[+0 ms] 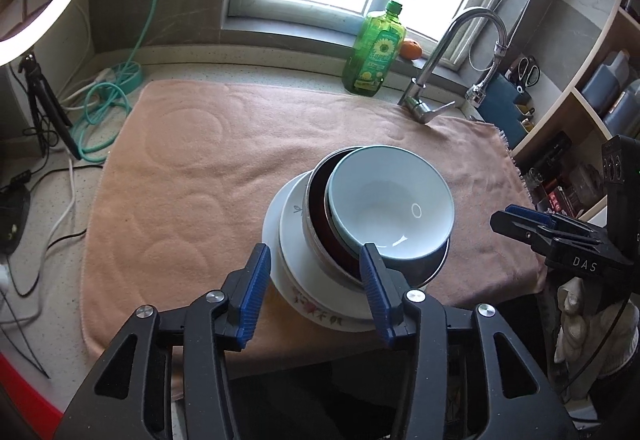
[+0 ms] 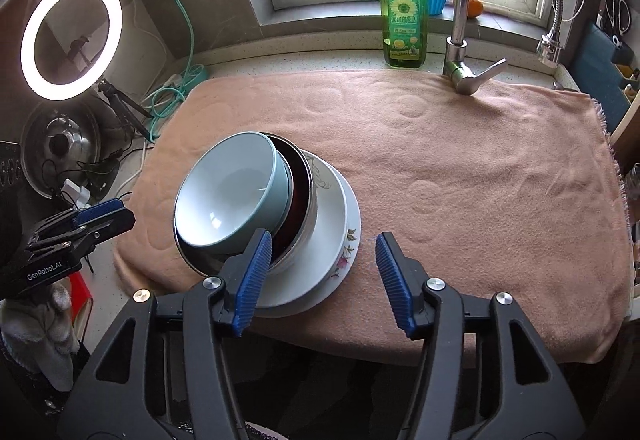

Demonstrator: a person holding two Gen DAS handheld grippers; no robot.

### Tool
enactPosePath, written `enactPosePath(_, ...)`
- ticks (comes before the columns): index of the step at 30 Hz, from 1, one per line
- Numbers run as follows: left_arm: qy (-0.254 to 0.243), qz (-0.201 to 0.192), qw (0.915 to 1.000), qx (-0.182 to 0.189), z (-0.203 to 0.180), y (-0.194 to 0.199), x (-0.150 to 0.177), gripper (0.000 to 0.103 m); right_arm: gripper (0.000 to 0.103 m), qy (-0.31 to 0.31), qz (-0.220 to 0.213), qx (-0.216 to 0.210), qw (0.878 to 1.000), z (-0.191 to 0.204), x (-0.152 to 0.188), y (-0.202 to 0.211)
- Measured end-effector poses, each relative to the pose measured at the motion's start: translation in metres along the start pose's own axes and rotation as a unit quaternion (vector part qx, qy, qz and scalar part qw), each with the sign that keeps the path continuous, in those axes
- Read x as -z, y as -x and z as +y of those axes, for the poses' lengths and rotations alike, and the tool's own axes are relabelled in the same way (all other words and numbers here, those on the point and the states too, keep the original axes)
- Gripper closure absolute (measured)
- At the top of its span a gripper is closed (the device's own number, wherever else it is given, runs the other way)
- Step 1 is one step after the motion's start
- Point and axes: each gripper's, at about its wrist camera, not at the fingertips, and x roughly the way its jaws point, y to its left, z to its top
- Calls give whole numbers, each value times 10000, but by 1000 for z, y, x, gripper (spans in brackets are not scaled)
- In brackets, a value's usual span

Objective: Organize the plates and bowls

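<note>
A stack of dishes stands on the peach towel. A pale blue bowl lies tilted inside a steel bowl with a dark inside. Under them are white plates, the lowest with a flower pattern. My left gripper hovers open above the near edge of the stack, nothing pressed between its blue pads. My right gripper hangs open over the stack's right side, holding nothing. Each gripper shows at the edge of the other's view.
A green soap bottle and a steel tap stand at the back by the window. A ring light, a tripod and cables crowd the left. Shelves rise on the right.
</note>
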Motion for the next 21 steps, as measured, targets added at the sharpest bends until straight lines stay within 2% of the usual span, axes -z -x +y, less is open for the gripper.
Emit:
enactPosePath(1,-3,-59,10000,3,-2,3,1,47,30,53,-90,47,9999,3,1,4)
enactPosePath(3,-24,-173,9998,-3,-6,10,2,46,21,111,-263,122,9995,8,3,13)
enactPosePath(6,-104,-216,9997,-39,-11,17,5,46,17,136,-424,218,9988,14,5,22)
enactPosePath(7,-90,-225,9997,-51,-13,19,6,44,16,134,-451,248,9986,15,6,25)
enactPosePath(8,-71,-234,9997,-86,-13,22,7,38,16,113,-487,262,9984,16,8,27)
enactPosePath(10,-123,-274,9991,-315,-14,26,9,34,16,54,-558,249,9981,15,10,32)
enactPosePath(12,-102,-321,9982,-496,-14,30,12,34,16,-30,-608,217,9979,14,13,35)
enactPosePath(16,86,-356,9982,-478,-12,35,16,34,16,-172,-627,225,9976,10,15,37)
enactPosePath(21,-15,-429,9977,-529,-15,38,16,34,16,-176,-639,269,9974,11,16,39)
